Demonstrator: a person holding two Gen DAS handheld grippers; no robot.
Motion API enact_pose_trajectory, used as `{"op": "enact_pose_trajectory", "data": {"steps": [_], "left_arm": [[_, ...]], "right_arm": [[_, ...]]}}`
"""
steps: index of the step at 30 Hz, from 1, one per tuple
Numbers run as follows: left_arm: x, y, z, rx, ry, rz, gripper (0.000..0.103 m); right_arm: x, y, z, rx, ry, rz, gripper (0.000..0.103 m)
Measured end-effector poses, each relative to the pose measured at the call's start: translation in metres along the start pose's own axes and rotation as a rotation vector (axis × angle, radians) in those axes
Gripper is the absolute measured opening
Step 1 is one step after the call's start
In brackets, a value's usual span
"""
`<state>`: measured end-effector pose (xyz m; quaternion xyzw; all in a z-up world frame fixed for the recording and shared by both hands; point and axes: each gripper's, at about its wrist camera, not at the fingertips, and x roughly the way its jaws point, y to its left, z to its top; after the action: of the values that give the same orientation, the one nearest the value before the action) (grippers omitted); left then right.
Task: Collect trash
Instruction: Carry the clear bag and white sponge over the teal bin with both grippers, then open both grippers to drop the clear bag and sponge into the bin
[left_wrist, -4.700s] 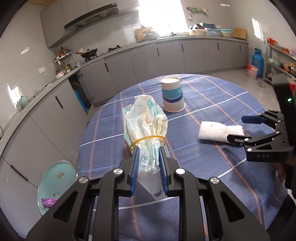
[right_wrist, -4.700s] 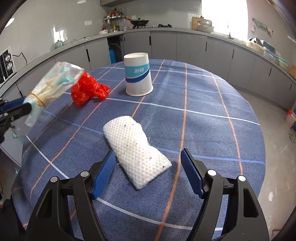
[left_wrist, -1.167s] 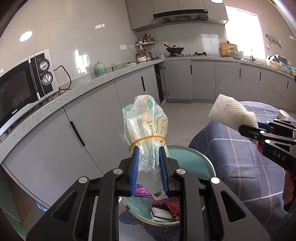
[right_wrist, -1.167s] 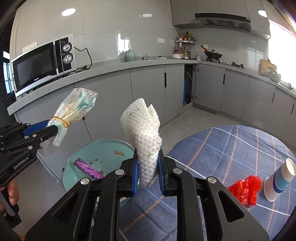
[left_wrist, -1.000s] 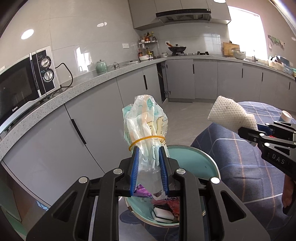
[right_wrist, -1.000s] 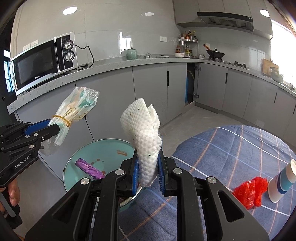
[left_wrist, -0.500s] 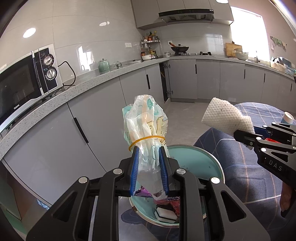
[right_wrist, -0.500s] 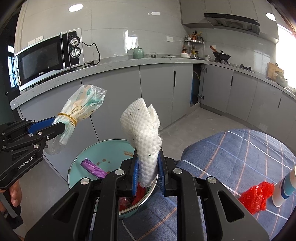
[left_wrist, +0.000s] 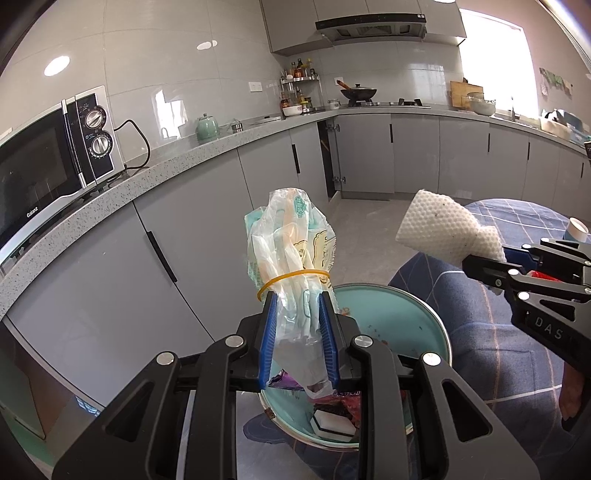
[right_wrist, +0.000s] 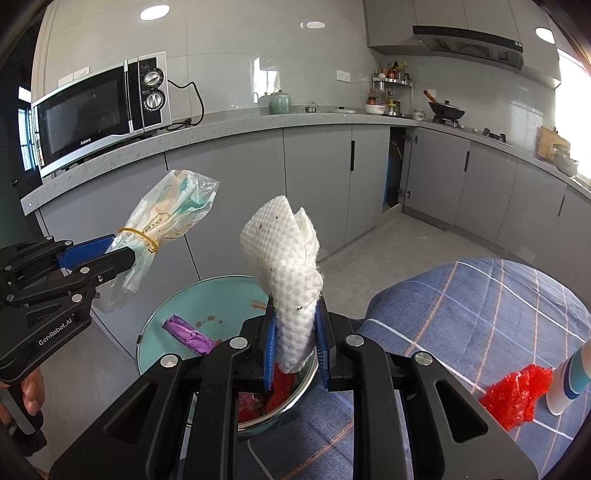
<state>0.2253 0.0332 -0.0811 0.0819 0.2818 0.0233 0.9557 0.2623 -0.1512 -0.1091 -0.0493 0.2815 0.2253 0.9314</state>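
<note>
Pinching banded plastic wrapper upright in left hand-held gripper, long axis along fingers, above teal trash bin. Clamping white textured cloth in right hand-held gripper, likewise upright, bin directly below and ahead. Sitting nearer bin centre: right one, judging by views. Leaving red bag and paper cup on desk, well apart from both.

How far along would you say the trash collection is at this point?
Done: bin already holds a purple wrapper and other scraps. In hand: left gripper grips a plastic bag, right gripper a paper towel, both above the bin. Left: red bag and cup on the table.
</note>
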Motion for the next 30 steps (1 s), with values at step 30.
{"op": "enact_pose_trajectory", "data": {"steps": [30], "left_arm": [[0.002,-0.003,-0.003,0.004,0.000,-0.006,0.064]], "right_arm": [[0.006,0.004,-0.008,-0.021,0.032,0.001,0.047]]}}
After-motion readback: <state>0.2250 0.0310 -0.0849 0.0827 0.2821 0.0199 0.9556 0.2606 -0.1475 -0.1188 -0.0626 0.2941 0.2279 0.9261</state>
